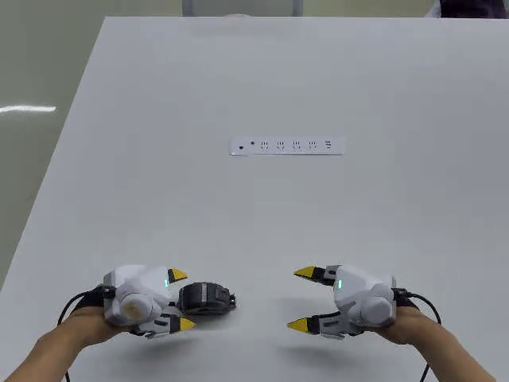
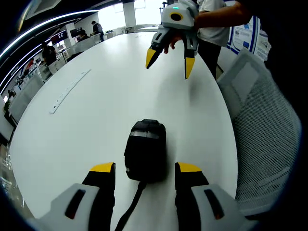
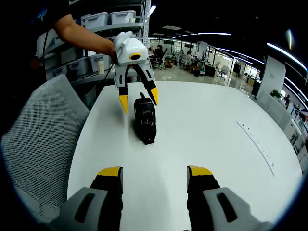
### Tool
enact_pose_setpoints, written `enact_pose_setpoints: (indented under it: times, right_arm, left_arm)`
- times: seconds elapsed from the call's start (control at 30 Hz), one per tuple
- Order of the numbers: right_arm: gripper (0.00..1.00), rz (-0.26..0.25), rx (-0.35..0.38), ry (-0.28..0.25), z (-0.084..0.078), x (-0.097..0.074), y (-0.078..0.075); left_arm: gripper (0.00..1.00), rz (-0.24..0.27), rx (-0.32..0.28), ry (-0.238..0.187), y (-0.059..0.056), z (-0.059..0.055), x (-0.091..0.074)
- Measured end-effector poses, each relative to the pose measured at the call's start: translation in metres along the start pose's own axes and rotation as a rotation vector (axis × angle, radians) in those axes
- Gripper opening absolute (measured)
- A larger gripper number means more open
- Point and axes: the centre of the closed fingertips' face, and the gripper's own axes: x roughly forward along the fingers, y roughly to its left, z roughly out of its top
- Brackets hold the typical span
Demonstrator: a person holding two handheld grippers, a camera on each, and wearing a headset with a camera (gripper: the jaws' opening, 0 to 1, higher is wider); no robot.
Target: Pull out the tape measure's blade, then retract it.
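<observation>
White table [image 1: 358,87]: broad, glossy, under and ahead of jaws.
Power strip [image 1: 286,146]: flat on table, well ahead of jaws, roughly centred between both pairs.
Floor [image 1: 36,135]: grey-green, left of table, light glare.
Mesh chair [image 3: 43,139]: grey, at table edge, left of jaws in right gripper view.
Shelving [image 3: 89,67] with storage bins [image 3: 110,18]: beyond jaws, behind chair.
Ceiling [image 3: 231,19]: dark, with strip lights [image 3: 211,34].
Open office past table: blurred.
</observation>
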Motion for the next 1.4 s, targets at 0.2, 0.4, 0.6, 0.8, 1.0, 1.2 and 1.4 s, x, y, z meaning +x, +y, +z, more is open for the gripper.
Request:
enact_pose_setpoints:
  times: [0.2,0.4,0.6,0.8,1.0,1.2,1.4]
  right_arm:
    - [0.52,0.020,-0.002,-0.011,0.005,0.015,-0.001]
    - [0.49,0.043,-0.003,-0.022,0.010,0.028,-0.002]
    - [0.45,0.069,-0.023,-0.034,0.012,0.043,-0.002]
    - [0.44,0.097,-0.032,-0.030,0.011,0.057,0.000]
    - [0.42,0.125,-0.045,-0.027,0.011,0.074,0.001]
    - [0.41,0.153,-0.055,-0.021,0.010,0.087,0.005]
    - [0.37,0.177,-0.056,-0.027,0.012,0.097,0.009]
  left_arm:
    - [0.45,-0.019,0.011,0.009,0.001,-0.002,0.006]
    - [0.42,-0.040,0.034,0.015,0.001,-0.001,0.013]
    - [0.40,-0.060,0.059,0.010,-0.001,0.000,0.017]
    - [0.33,-0.073,0.100,0.026,-0.001,-0.003,0.021]
    - [0.32,-0.090,0.100,0.029,-0.003,-0.004,0.024]
    - [0.31,-0.070,0.084,0.029,-0.002,-0.004,0.024]
    - [0.30,-0.062,0.061,0.025,-0.002,-0.005,0.024]
